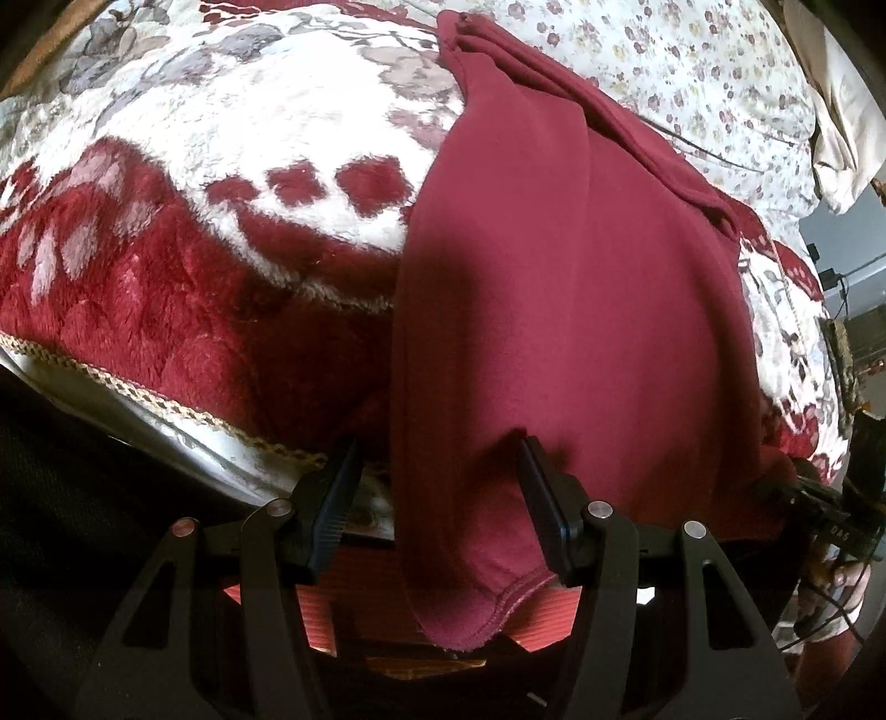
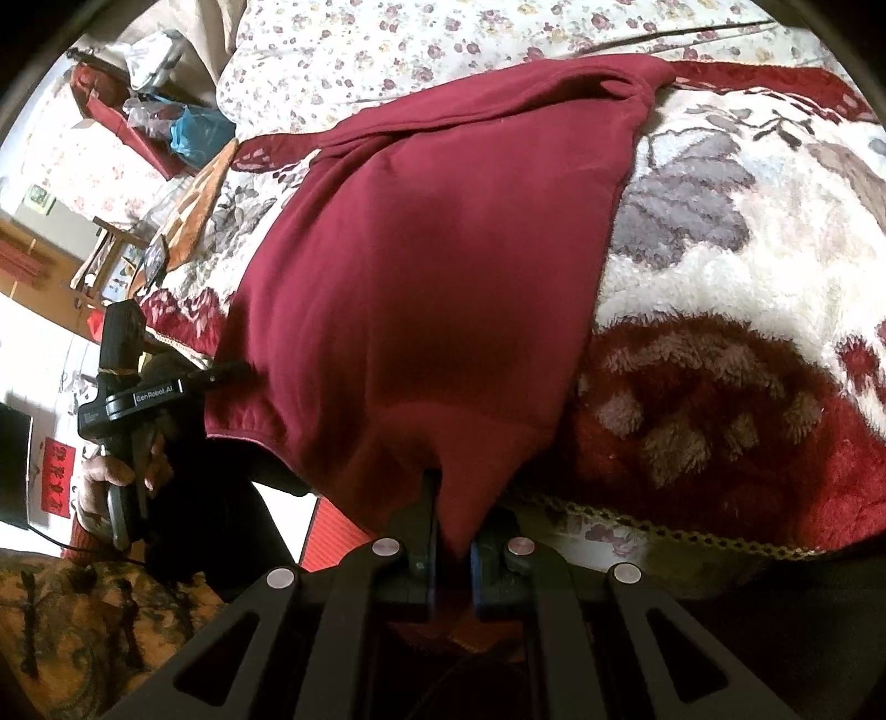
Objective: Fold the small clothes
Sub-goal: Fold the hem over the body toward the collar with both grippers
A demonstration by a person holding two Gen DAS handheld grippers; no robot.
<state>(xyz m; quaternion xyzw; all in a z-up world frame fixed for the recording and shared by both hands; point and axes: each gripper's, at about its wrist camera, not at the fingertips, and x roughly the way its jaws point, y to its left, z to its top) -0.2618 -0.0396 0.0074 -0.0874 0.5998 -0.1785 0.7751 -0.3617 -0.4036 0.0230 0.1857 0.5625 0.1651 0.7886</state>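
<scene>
A dark red garment [image 1: 554, 288] lies folded lengthwise on the bed, and its near end hangs over the bed's front edge. My left gripper [image 1: 437, 459] is open, with the garment's hemmed corner [image 1: 476, 609] draped between its fingers and over the right finger [image 1: 540, 487]. In the right wrist view the same garment [image 2: 421, 266] stretches away from me. My right gripper [image 2: 451, 531] is shut on its near corner. The left gripper [image 2: 221, 376] shows there at the garment's left edge, held in a hand.
A plush red and white floral blanket [image 1: 221, 194] covers the bed, with a braided trim edge [image 1: 183, 415]. A floral quilt [image 2: 443, 39] lies behind. An orange-red mat [image 1: 321, 609] is on the floor below. Cluttered furniture [image 2: 138, 111] stands at the left.
</scene>
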